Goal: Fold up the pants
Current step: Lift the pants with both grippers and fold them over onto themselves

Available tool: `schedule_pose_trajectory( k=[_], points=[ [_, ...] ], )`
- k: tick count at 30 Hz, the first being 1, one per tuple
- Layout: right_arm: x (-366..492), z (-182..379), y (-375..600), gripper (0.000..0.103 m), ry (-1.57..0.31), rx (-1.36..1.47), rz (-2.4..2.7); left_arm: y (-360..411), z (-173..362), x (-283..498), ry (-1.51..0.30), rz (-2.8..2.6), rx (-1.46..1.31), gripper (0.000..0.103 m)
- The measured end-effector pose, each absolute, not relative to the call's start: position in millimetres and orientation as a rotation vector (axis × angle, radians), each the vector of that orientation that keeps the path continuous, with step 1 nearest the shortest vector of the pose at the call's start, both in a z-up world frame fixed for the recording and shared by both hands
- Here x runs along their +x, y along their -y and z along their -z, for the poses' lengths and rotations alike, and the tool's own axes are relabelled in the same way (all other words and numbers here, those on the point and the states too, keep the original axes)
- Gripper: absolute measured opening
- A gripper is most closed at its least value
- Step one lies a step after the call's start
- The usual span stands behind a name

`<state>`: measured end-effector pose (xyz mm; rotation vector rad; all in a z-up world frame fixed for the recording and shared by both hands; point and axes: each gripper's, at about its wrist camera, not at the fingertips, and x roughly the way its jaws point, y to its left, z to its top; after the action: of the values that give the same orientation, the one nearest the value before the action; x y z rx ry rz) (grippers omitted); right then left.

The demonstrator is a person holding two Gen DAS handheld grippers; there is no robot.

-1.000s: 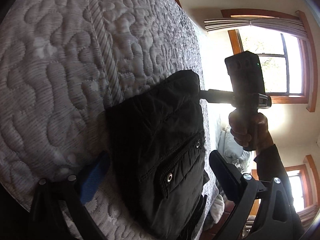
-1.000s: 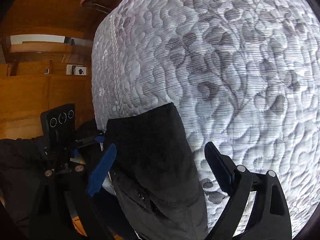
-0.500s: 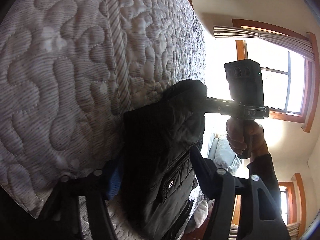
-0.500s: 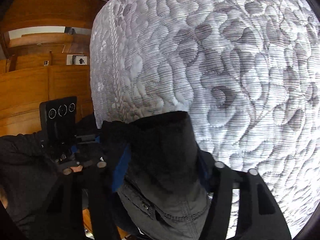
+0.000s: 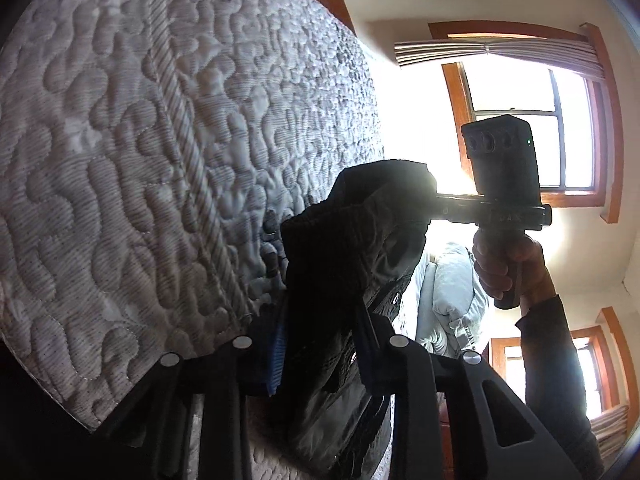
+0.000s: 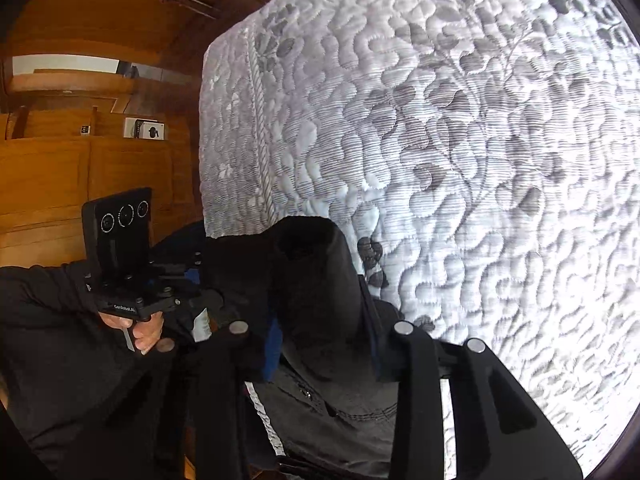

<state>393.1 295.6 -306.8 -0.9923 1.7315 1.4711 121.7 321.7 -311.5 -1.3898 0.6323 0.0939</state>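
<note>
Black pants [image 5: 340, 248] bunched at the quilted mattress [image 5: 160, 140] edge.
Left gripper [image 5: 320, 344] and right gripper [image 6: 324, 344] have just been closing; each now pinches the cloth.

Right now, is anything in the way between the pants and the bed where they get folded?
Nothing visible. Both the left gripper and right gripper pinch the black pants, and the quilted mattress ahead looks bare.
</note>
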Motion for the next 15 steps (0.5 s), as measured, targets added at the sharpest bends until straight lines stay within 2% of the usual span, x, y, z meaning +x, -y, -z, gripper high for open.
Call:
schedule_pose_trajectory(
  k=[15],
  points=[
    [392,180,-207,0.027,-1.549,-0.95,-1.359,-270,203,154,-0.597,0.063,-1.162,0.027]
  ],
)
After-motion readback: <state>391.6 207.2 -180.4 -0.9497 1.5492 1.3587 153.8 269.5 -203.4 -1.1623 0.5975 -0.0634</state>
